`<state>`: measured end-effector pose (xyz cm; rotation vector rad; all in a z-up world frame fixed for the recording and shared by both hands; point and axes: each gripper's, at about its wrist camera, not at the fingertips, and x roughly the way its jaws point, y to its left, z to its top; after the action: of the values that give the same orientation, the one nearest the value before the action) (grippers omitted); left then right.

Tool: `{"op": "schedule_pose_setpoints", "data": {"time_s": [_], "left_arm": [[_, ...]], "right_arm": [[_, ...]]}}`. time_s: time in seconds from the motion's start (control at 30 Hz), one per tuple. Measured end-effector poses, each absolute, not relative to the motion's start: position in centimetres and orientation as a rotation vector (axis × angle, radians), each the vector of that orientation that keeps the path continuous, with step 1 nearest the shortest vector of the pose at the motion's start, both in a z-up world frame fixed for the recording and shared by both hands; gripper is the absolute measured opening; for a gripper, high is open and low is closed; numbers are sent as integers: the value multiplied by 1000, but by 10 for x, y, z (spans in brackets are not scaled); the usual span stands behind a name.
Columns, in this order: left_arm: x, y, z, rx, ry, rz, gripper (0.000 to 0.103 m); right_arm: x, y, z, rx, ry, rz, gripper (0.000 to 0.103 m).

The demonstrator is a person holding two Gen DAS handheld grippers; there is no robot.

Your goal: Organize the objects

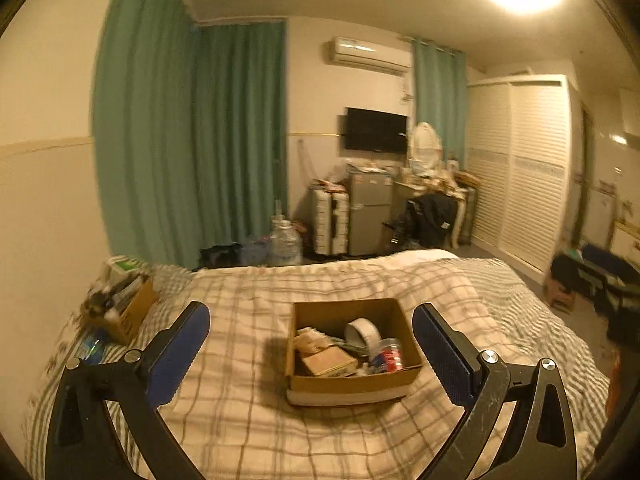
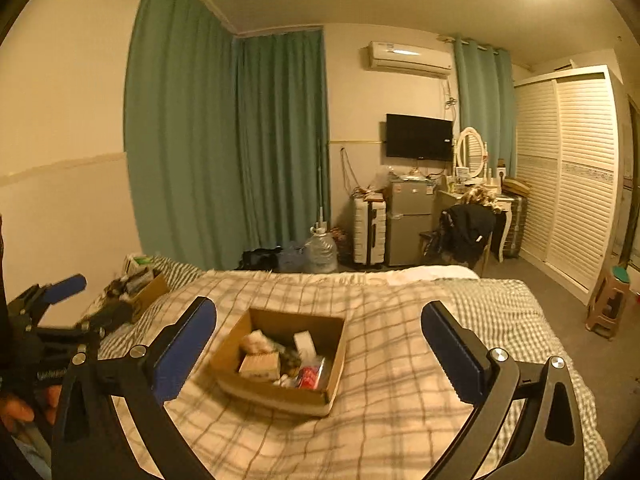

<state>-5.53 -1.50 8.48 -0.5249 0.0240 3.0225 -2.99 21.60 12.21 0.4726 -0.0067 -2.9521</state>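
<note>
An open cardboard box [image 1: 400, 378] sits on the plaid bed, holding a white tape roll [image 1: 363, 334], a red-labelled jar [image 1: 389, 356], a tan block [image 1: 329, 360] and other small items. It also shows in the right wrist view [image 2: 276, 396]. My left gripper [image 1: 311, 312] is open and empty, held above the bed with the box between its fingers in view. My right gripper [image 2: 319, 308] is open and empty, just short of the box. The left gripper also shows at the left edge of the right wrist view [image 2: 60, 304].
A second cardboard box [image 1: 132, 312] full of items stands at the bed's left edge by the wall, with a small bottle [image 1: 93, 346] beside it. Beyond the bed are a water jug [image 1: 285, 242], a suitcase, a small fridge [image 1: 370, 212], a wardrobe and a stool [image 2: 608, 304].
</note>
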Motion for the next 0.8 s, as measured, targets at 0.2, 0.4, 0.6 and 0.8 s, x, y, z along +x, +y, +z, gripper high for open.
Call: {"op": "schedule_pose_setpoints", "data": {"time_s": [0.2,0.4,0.6,0.8], "left_arm": [[-62,-14,45,-529,41,3117,103],[-66,-13,10,-480,-35,3128,103],[-68,-8,-24,-454,-14,3171,103],[-72,0,-45,-478,27,3168,103]], "right_arm": [[-49,201,57,550,122,-3030,103],[-76,209,6,576,83,-3055,103],[-85,209,-33,520,117,-3100,103],[-81,206,-40,460,118,-3108,103]]}}
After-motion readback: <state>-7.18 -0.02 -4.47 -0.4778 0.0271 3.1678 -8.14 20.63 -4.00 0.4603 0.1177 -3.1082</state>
